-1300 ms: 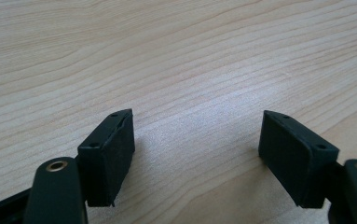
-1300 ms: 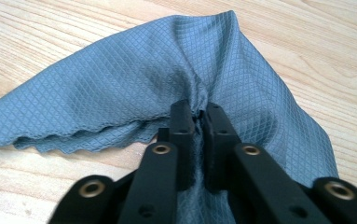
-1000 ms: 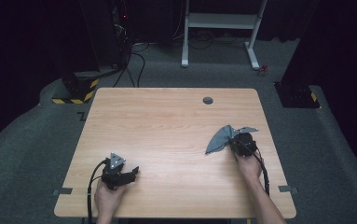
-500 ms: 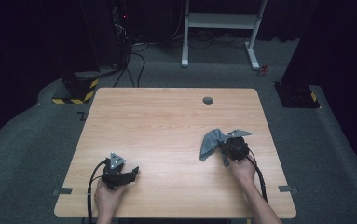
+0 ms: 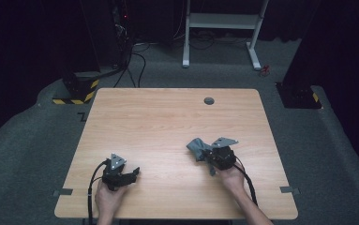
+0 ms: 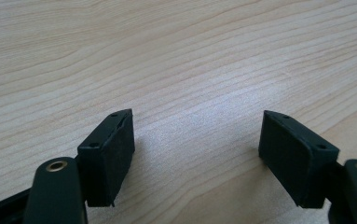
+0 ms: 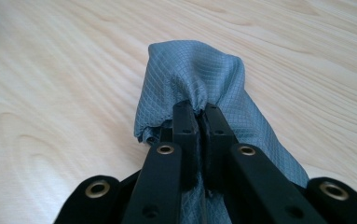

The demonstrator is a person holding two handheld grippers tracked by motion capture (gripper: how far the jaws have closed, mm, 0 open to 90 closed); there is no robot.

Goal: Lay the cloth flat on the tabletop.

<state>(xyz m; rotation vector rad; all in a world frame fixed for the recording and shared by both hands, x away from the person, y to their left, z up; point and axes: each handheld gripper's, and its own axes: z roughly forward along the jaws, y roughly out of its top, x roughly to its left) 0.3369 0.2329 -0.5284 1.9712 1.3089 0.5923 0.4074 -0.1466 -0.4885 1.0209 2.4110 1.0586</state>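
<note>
A grey quilted cloth (image 7: 199,79) is bunched up and pinched between the two black jaws of my right gripper (image 7: 198,109). In the high view that cloth (image 5: 197,148) sits at the right-centre of the wooden table (image 5: 168,122), with the right gripper (image 5: 208,154) shut on it and a hand behind. My left gripper (image 5: 134,172) rests near the table's front left, held by the other hand. Its jaws stand wide apart over bare wood in the left gripper view, left gripper (image 6: 197,140), nothing between them.
A small dark round grommet (image 5: 209,101) is set in the table near its far edge. Tape tabs (image 5: 62,192) mark the front corners. Beyond the table lie grey carpet, cables and a white desk frame (image 5: 224,28).
The right gripper has dragged the grey cloth leftward toward the table's middle, and the cloth has bunched up more. The left gripper has stayed in place.
</note>
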